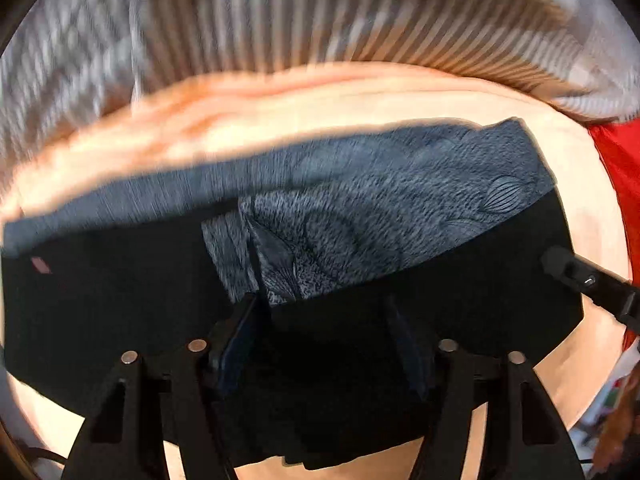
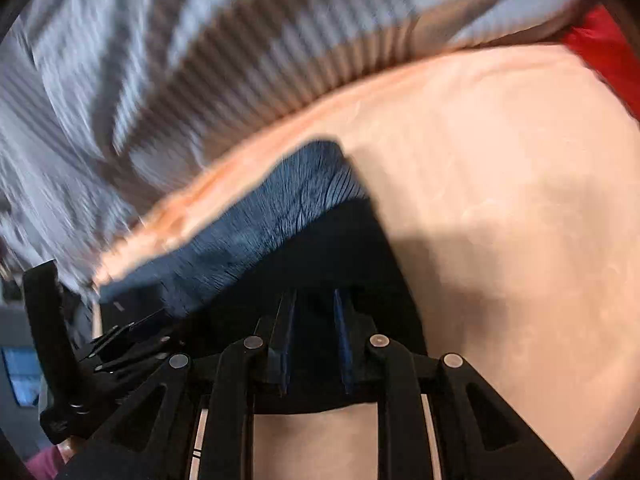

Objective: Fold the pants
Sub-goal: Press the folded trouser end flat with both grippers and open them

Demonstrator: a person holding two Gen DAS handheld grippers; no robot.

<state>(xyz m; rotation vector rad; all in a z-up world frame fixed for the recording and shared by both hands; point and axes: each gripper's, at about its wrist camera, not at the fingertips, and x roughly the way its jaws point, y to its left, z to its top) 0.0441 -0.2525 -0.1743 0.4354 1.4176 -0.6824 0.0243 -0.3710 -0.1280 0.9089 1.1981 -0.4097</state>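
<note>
The pants lie folded on a peach blanket: a black part in front and a blue-grey patterned part behind it. My left gripper hangs over the black part with its fingers spread apart and nothing between them. My right gripper is over the black edge of the pants; its fingers stand a short way apart with black fabric in and behind the gap. The patterned part shows beyond it. The right gripper's tip shows at the right of the left wrist view.
The peach blanket covers the surface to the right and front. Striped grey-white bedding lies behind it. A red cloth is at the far right. The left gripper's body shows at the left of the right wrist view.
</note>
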